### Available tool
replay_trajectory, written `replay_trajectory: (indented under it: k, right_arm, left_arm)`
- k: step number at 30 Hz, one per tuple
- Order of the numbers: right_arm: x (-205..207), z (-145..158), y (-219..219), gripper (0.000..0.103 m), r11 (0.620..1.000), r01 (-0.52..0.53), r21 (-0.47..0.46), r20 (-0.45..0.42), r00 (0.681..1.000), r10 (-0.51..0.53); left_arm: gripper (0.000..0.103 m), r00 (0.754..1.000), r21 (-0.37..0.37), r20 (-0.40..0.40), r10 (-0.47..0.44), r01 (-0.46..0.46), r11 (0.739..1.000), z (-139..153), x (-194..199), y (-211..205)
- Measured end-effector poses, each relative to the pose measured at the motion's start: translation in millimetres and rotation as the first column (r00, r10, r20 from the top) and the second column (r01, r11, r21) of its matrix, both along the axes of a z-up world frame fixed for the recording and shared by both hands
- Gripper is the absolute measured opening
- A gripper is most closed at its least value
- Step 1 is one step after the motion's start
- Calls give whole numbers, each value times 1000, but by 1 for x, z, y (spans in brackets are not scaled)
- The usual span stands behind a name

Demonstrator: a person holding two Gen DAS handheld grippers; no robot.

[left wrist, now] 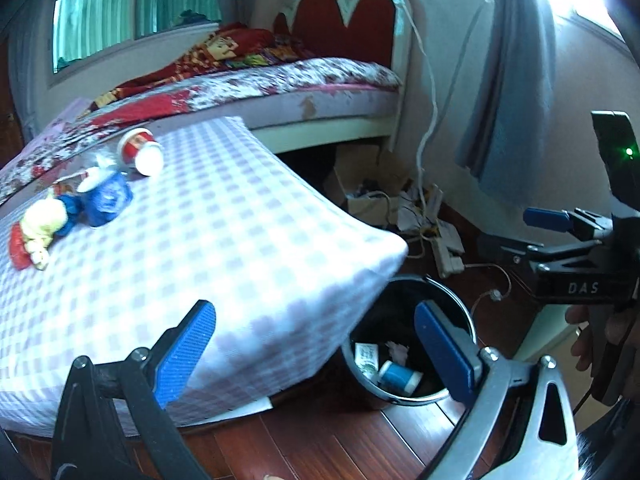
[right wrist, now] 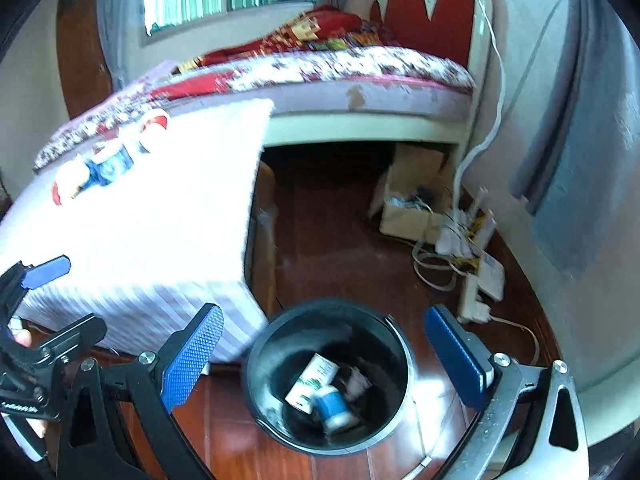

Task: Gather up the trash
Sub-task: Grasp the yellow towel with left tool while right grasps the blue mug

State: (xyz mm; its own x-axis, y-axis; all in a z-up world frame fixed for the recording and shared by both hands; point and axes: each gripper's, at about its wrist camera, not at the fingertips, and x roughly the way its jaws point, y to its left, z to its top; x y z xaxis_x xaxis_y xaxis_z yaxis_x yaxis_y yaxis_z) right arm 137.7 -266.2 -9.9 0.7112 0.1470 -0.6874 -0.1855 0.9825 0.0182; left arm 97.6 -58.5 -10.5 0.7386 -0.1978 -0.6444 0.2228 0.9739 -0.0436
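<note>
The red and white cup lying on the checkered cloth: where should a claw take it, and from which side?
Grip the red and white cup across its round body, near the middle. It lies tipped on its side with its pale end facing the camera, so coming down from above with the fingers either side of the body looks safest. The blue container sits close beside it, so approach from the clear side.

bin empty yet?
No, the right wrist view shows the black bin holding a white carton and a blue cup.
</note>
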Motion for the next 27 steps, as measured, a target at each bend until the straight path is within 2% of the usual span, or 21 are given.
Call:
replay_trajectory:
  k: [4,13,27]
  right_arm:
    - [7,16,32,102,998,-52,25,46,998,51]
    - [28,27,113,102,984,-177,13,63,982,176]
    - [47,21,211,102,944,-328,21,74,942,326]
  left_arm:
    - [100,997,-3,25,74,-74,997,7,5,31]
    - [100,975,-11,45,219,-218,976,13,10,100]
    - [100,929,5,23,371,-371,929,1,6,192]
